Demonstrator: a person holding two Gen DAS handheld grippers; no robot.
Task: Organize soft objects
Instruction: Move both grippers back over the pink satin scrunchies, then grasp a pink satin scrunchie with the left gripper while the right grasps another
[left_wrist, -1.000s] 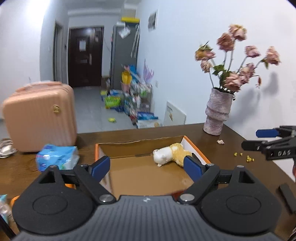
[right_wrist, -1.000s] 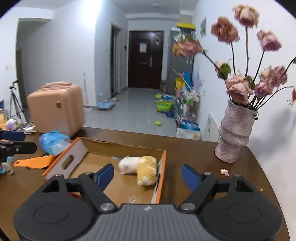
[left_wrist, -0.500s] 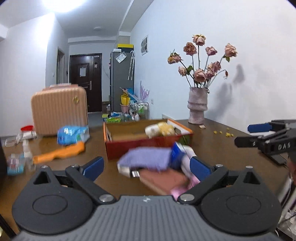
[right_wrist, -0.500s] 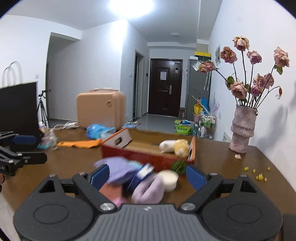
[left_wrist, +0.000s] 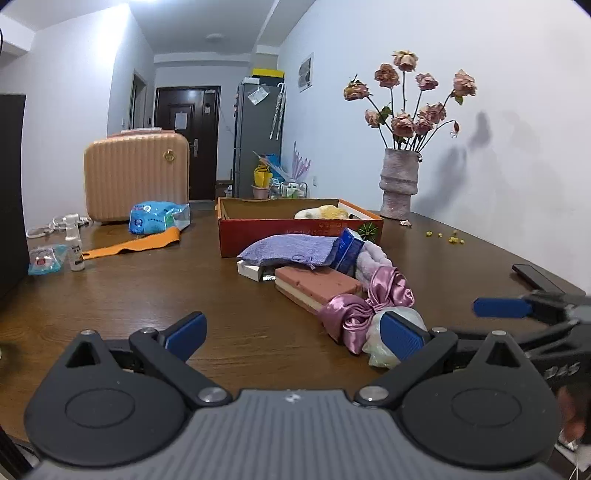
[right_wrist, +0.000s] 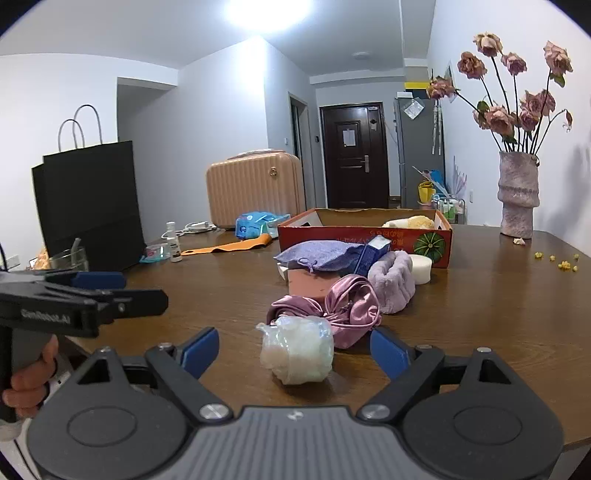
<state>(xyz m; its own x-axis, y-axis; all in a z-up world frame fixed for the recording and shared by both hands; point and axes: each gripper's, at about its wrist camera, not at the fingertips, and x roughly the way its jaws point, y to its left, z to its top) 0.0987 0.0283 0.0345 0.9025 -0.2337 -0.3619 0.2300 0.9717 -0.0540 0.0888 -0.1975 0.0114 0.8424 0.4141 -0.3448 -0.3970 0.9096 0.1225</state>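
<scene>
A pile of soft things lies on the brown table in front of an orange cardboard box (left_wrist: 299, 236) (right_wrist: 364, 236): a purple pouch (left_wrist: 290, 251) (right_wrist: 319, 253), a pink sponge block (left_wrist: 316, 286), a pink satin scrunchie (left_wrist: 369, 306) (right_wrist: 340, 306), a lilac fuzzy band (right_wrist: 393, 282), a clear wrapped bundle (right_wrist: 297, 349) and a white round pad (right_wrist: 421, 267). A yellow-white plush (left_wrist: 325, 213) (right_wrist: 408, 222) lies in the box. My left gripper (left_wrist: 293, 338) is open and empty, low near the table's front. My right gripper (right_wrist: 293, 350) is open around the wrapped bundle without touching it.
A vase of dried roses (left_wrist: 399, 184) (right_wrist: 517, 199) stands at the back right. A pink suitcase (left_wrist: 135, 173), blue packet (left_wrist: 155, 221), orange strip (left_wrist: 135, 245) and small bottle (left_wrist: 75, 251) lie left. A black paper bag (right_wrist: 88, 206) stands far left. A phone (left_wrist: 535, 277) lies right.
Both grippers have pulled back from over the box and dropped low toward the table's front edge. The pile now lies close in front of them. Both stay open.
</scene>
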